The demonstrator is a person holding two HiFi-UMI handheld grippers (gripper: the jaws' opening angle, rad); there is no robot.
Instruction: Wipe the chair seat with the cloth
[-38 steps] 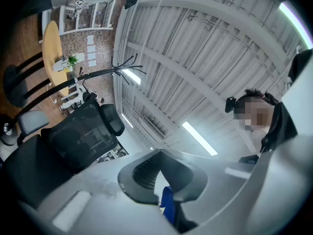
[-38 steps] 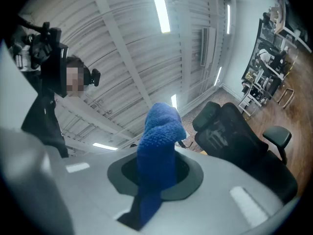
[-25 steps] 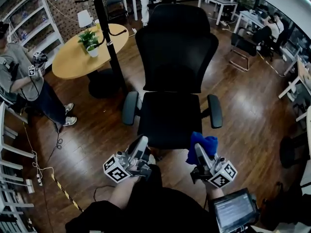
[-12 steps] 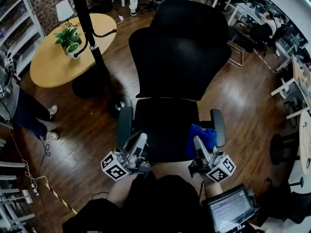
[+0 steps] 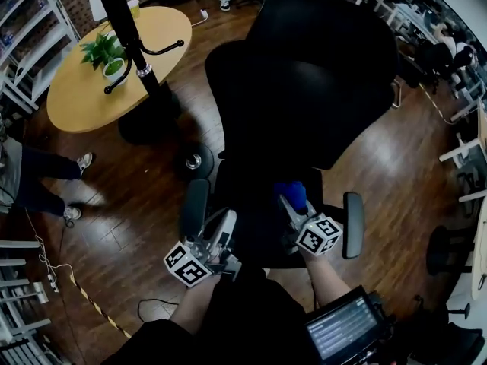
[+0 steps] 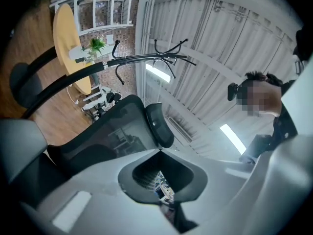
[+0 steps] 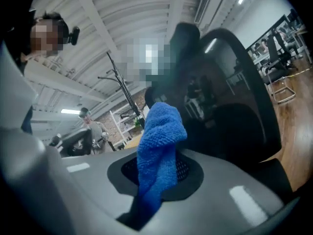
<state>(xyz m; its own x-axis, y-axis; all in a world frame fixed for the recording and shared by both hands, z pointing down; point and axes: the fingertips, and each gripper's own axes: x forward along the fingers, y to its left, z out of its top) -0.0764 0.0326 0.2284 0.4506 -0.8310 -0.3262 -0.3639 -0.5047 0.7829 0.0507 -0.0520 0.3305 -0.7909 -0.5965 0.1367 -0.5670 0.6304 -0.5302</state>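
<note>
Two hand-held grippers [image 5: 226, 220] [image 5: 287, 203], one cloth [image 5: 291, 194], one round table [image 5: 72, 97], one plant [image 5: 105, 52].

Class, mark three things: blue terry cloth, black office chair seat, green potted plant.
blue terry cloth [image 7: 159, 141]: right gripper view, its bunched middle.
black office chair seat [image 5: 245, 204]: head view, bare left half.
green potted plant [image 5: 103, 50]: head view, its leaves.

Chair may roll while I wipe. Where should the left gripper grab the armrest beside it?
Probably take the armrest across its narrow width, coming down from above: the pad is long, slim and lies just left of the left gripper, whose jaws are shut.
</note>
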